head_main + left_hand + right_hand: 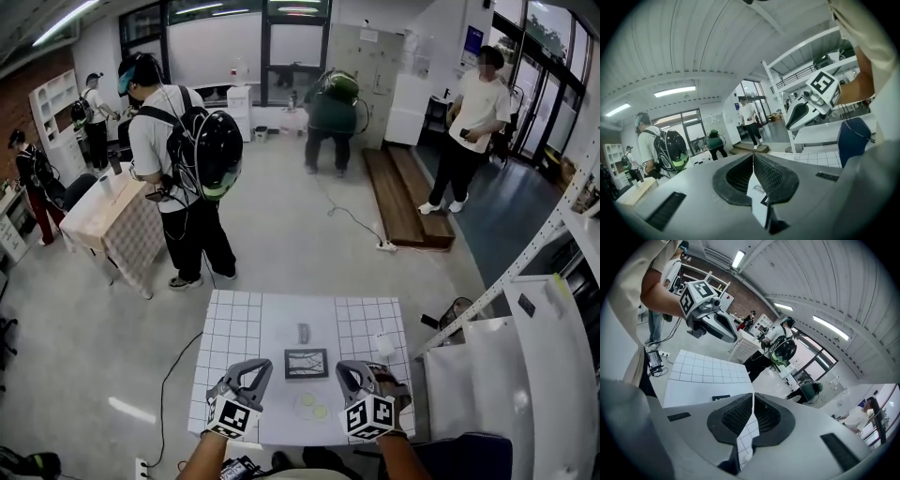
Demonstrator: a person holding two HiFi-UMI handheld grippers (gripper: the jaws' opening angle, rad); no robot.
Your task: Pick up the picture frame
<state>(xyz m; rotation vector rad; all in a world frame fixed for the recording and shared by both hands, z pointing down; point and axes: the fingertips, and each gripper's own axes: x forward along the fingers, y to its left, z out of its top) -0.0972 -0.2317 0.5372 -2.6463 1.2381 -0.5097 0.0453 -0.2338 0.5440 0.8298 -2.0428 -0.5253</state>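
There are two grippers, one in each of the person's hands. The left gripper (255, 372) has its two jaws pressed together with nothing between them, and its own view shows this too (753, 161). The right gripper (349, 373) also has its jaws together and holds nothing (753, 401). Both are held up over the near side of the white bench (234, 337), side by side and apart from each other.

There is one picture frame (307, 363). It is dark and lies flat on the bench. It sits between the two grippers, a little ahead of them, and neither gripper touches it. In the right gripper view only a dark bit of it (721, 397) shows, just ahead of the jaws.

There are three more small things on the bench. One small grey thing (303, 333) lies past the frame, farther from the grippers. One round pale dish (314, 405) with two yellow rounds on it lies between the grippers, closer to the person than the frame. One small white thing (384, 345) lies just ahead of the right gripper.

Far past the bench, five people stand on the floor. One wears a black backpack (208, 150), one in green (328, 112) bends over, one wears a white shirt (473, 103), and two are far off to the left.
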